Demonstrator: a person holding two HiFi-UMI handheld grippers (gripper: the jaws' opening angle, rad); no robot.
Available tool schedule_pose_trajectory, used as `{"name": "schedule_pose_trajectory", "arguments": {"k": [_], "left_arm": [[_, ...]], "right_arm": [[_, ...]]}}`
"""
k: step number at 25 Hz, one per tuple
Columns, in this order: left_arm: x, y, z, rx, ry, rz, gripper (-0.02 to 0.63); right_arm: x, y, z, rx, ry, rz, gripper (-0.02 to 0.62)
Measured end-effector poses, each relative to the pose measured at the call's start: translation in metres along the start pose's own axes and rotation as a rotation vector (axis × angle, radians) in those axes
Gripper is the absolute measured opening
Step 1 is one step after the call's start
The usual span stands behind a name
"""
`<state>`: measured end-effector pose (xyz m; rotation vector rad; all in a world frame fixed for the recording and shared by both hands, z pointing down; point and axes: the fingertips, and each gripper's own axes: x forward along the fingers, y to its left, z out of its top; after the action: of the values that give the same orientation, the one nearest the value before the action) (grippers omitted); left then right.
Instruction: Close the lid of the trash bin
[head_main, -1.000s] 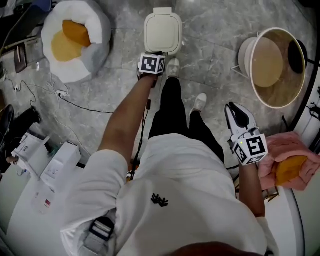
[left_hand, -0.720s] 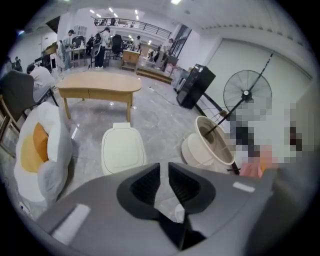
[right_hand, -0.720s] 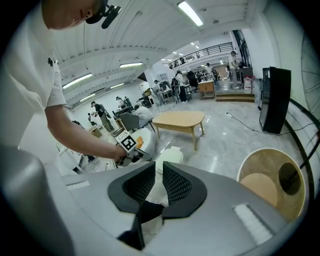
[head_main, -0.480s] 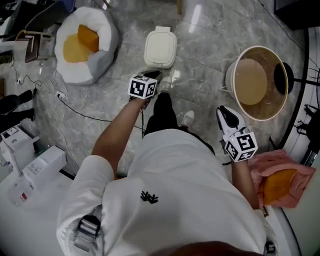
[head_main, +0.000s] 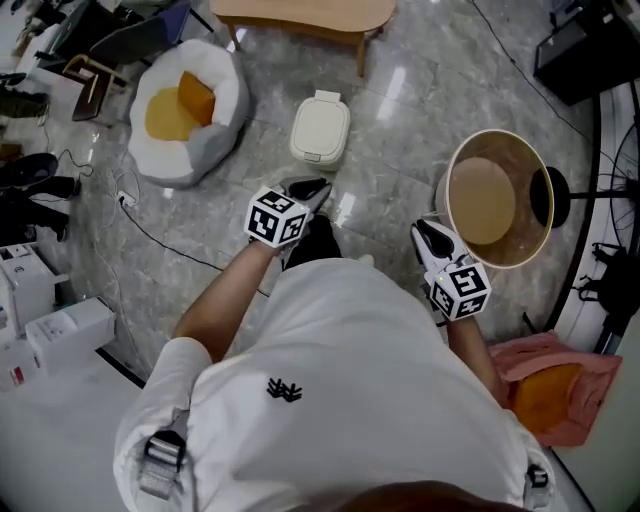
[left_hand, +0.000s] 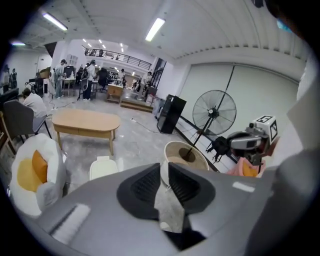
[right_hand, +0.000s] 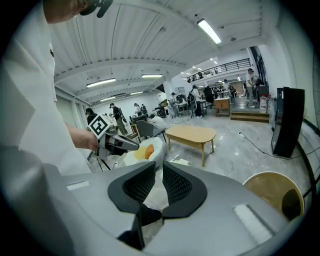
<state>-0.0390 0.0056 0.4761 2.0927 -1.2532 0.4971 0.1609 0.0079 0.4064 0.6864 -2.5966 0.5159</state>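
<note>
**A:** What lies furthest left?

**B:** A white beanbag (head_main: 215, 125) on the grey marble floor (head_main: 400, 110), with an orange cushion (head_main: 196, 97) in its hollow. A black cable (head_main: 160, 232) trails over the floor just beside it.

**A:** And the trash bin?

**B:** The cream trash bin (head_main: 320, 128) stands on the floor to the right of the beanbag, just in front of a wooden coffee table (head_main: 305, 12). Its lid (head_main: 316, 135) lies flat down on it.

**A:** Where is the left claw?

**B:** The left claw (head_main: 312, 186) hangs over the floor on the person's side of the bin. It points toward the bin but is clear of it. Its jaws are drawn nearly together, leaving only a thin slit with nothing in it.

**A:** The right one?

**B:** The right claw (head_main: 425, 230) is at the person's other side, near the rim of a round tan tub (head_main: 500, 250). Its jaws are drawn in the same way and are just as empty.

**A:** What is past that?

**B:** A black standing fan (left_hand: 214, 112) stands by the tub. A pink cloth (head_main: 580, 375) with something orange on it lies at the lower right.
</note>
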Motion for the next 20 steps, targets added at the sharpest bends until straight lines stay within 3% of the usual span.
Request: {"name": "schedule_pose_trajectory", "arguments": {"k": [11,16,20], "left_arm": [[-0.045,-0.094,0.015,0.039,-0.125,-0.040,0.081],[-0.053,-0.109,0.012,0.109,-0.133,0.004,0.074],[-0.064,-0.118,0.007,0.092,-0.131,-0.009,0.069]], "right_arm": [[-0.034,0.014,-0.001,-0.059,-0.048,0.058,0.044],[-0.045,0.018,-0.006,-0.061,-0.055,0.064,0.044],[-0.053,0.024,-0.012,-0.047,-0.056,0.070,0.044]]}}
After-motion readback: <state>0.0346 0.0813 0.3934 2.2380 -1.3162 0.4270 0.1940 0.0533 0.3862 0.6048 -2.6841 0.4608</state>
